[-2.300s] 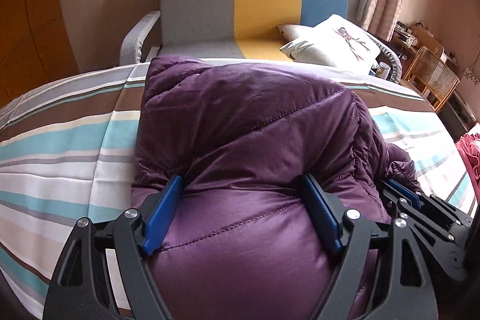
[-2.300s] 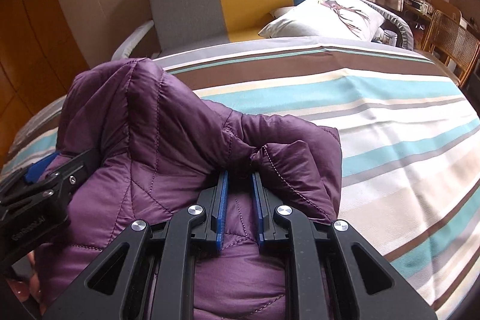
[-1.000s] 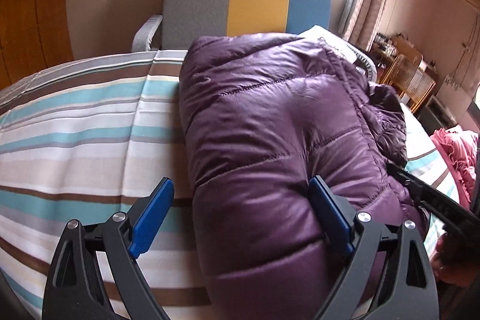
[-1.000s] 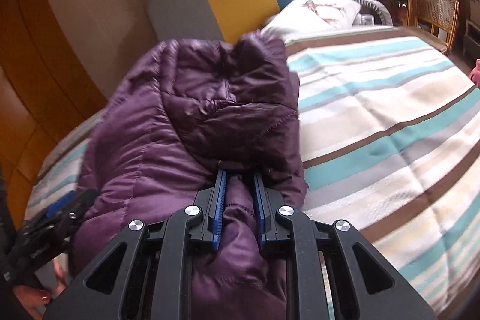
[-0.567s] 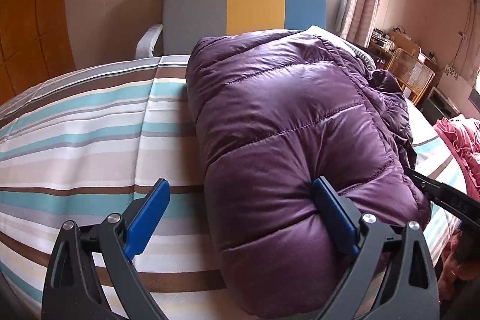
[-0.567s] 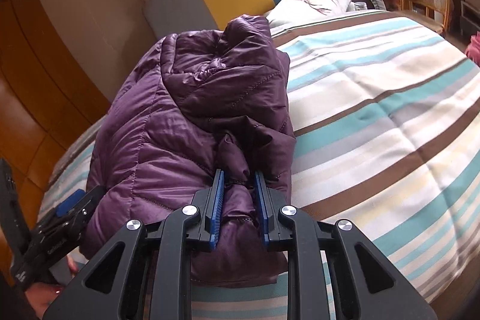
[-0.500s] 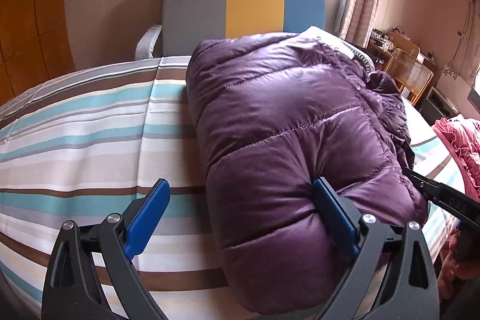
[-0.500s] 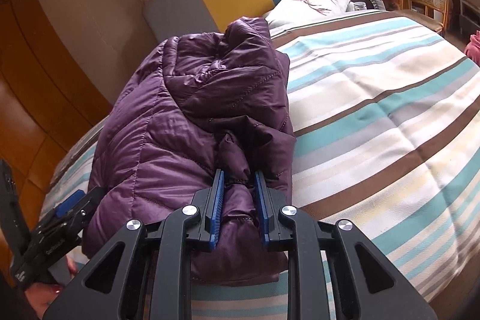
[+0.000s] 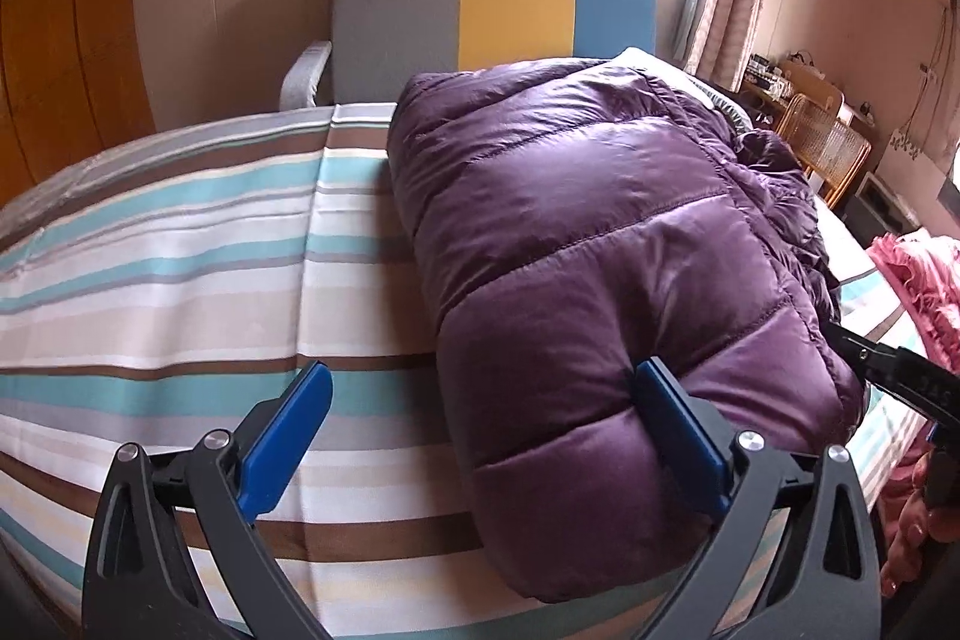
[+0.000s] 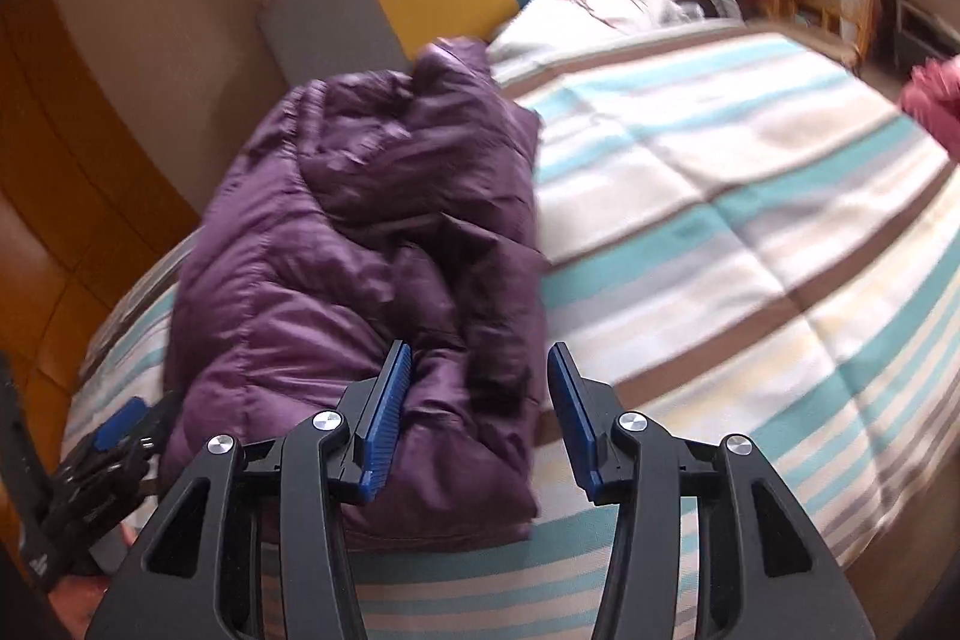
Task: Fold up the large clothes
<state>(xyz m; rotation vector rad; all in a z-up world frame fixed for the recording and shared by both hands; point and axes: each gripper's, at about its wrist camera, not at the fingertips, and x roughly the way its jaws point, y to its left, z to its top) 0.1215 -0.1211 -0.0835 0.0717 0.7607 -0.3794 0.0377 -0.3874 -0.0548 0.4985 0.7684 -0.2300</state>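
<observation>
Both grippers have let go since the earlier frames: the right gripper [image 10: 480, 412], pinched on a ridge of the jacket [image 10: 360, 280] half a second ago, has just been opening, and its jaws now stand apart with that ridge loose between them, the left pad against the fabric and the right pad clear. The left gripper [image 9: 480, 430] has just been opening too and is spread wide; its right pad dents the jacket's [image 9: 600, 250] near end while its left pad hangs over bare bed [image 9: 180, 280]. The jacket lies folded into a thick bundle on the striped bed, straight ahead of and touching both grippers, stretching away toward the headboard [image 9: 492, 10].

The risk now is the puffy filling: with nothing clamping it, the bundle may spring open or slump sideways, undoing the fold. A pad drawn back carelessly could also snag the slick fabric and drag the near end toward the bed's edge.
</observation>
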